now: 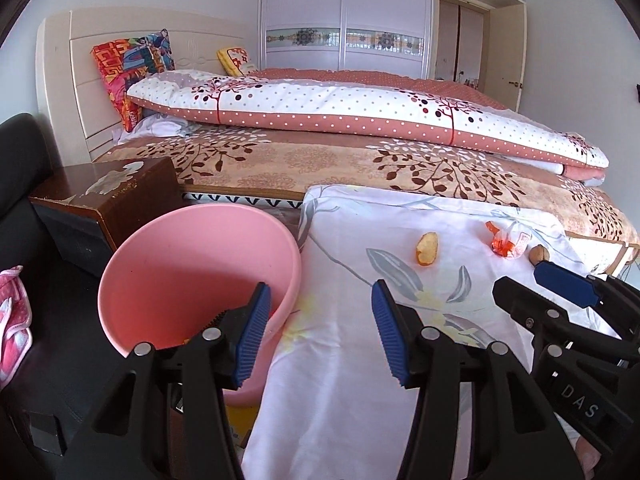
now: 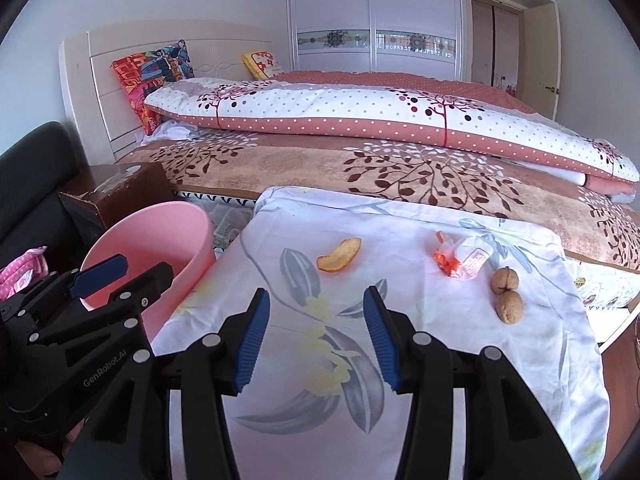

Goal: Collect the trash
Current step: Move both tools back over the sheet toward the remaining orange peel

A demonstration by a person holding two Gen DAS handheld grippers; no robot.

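Observation:
An orange peel piece [image 2: 339, 260] [image 1: 426, 249], a crumpled orange-and-white wrapper [image 2: 464, 259] [image 1: 508, 241] and two walnuts [image 2: 506, 294] lie on a white floral cloth [image 2: 360, 360] over a table. A pink bin [image 1: 192, 276] [image 2: 160, 248] stands at the cloth's left edge. My left gripper [image 1: 320, 332] is open and empty, over the bin's right rim and the cloth edge. My right gripper [image 2: 316, 336] is open and empty, above the cloth, short of the peel. One walnut [image 1: 538, 254] shows in the left wrist view beside the right gripper's fingertip [image 1: 566, 284].
A bed [image 2: 360, 168] with folded quilts runs behind the table. A brown nightstand [image 1: 108, 196] stands behind the bin. A dark sofa [image 1: 24, 168] with a pink cloth [image 1: 12, 328] is at the left. Wardrobes [image 2: 372, 20] line the back wall.

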